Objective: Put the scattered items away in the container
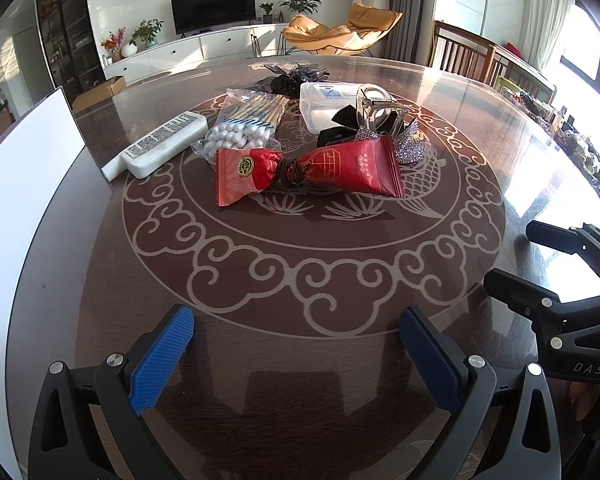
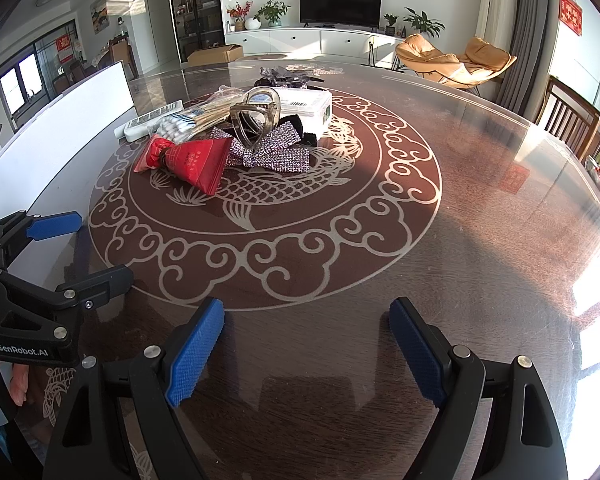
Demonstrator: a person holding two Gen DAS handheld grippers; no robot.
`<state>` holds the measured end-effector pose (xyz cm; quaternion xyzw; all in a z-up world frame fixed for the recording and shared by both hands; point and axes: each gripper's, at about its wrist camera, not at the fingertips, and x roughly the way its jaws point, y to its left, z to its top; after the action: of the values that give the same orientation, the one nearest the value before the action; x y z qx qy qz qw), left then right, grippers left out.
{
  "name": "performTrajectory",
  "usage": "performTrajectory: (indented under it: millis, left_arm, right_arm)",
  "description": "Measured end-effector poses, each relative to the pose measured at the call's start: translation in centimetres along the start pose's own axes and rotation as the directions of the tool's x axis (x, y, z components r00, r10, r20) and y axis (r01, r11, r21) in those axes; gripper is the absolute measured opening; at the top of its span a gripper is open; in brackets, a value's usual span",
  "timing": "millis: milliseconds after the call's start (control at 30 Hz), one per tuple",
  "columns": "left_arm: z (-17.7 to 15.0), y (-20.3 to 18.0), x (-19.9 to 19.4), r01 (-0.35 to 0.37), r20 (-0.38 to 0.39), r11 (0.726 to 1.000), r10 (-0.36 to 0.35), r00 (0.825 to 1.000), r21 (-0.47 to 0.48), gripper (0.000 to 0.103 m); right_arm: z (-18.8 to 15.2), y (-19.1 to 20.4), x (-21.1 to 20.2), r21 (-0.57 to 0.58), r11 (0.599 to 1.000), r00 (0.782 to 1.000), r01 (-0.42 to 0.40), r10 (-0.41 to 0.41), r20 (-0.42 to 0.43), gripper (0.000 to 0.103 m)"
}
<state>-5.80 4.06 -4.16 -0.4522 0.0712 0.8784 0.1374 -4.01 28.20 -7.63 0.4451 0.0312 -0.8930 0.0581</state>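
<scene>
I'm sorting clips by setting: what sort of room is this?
Most likely a home living and dining room: a television on a long white cabinet, a tan lounge chair, and a round patterned dining table.

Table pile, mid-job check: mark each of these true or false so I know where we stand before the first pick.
1. Both the left gripper and the right gripper are open and empty. True.
2. The red snack packet is clamped in the right gripper. False: it lies on the table, apart from both grippers.
3. The bag of cotton swabs lies beside the white rectangular pack. True.
4. The clear hair claw lies alone at the table edge. False: it sits atop the pile, on the rhinestone bow.
5. The white board stands on the right gripper's side. False: it stands beyond the left gripper.
</scene>
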Motion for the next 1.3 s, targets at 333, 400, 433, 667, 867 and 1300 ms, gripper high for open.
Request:
performTrajectory:
  millis: [333, 400, 433, 667, 867, 1300]
  left_arm:
    - [-0.4, 0.1, -0.3, 0.000, 0.002, 1.000, 0.000, 1.000, 0.003, 0.103]
    - [-0.4, 0.1, -0.3, -0.002, 0.002, 1.000, 0.002, 1.000, 0.001, 0.103]
    - [-0.4, 0.1, -0.3, -0.003, 0.002, 1.000, 0.003, 1.000, 0.000, 0.103]
    - [-1.3, 0.2, -0.9, -0.012, -0.003, 1.000, 0.012, 1.000, -0.012, 0.103]
    - [-1.7, 0.4, -1.2, -0.018, -0.001, 1.000, 0.018, 1.000, -0.019, 0.103]
    - [-1.7, 0.8, -1.3, -0.030, 0.001, 0.999, 0.030, 1.000, -0.041, 0.103]
  right_arm:
    - [0.0, 0.0, 0.0, 0.000, 1.000, 1.000, 0.000, 0.000, 0.000, 0.086]
    - [0.0, 0.0, 0.0, 0.000, 1.000, 1.000, 0.000, 0.000, 0.000, 0.086]
    - [0.0, 0.0, 0.0, 0.000, 1.000, 1.000, 0.000, 0.000, 0.000, 0.086]
    - [0.0, 0.0, 0.0, 0.000, 1.000, 1.000, 0.000, 0.000, 0.000, 0.086]
    - [0.4, 0.1, 0.3, -0.006, 1.000, 1.000, -0.006, 0.006, -0.002, 0.087]
    - [8.7, 2.8, 4.9, 0.048, 0.942, 0.939, -0.332, 0.335, -0.074, 0.084]
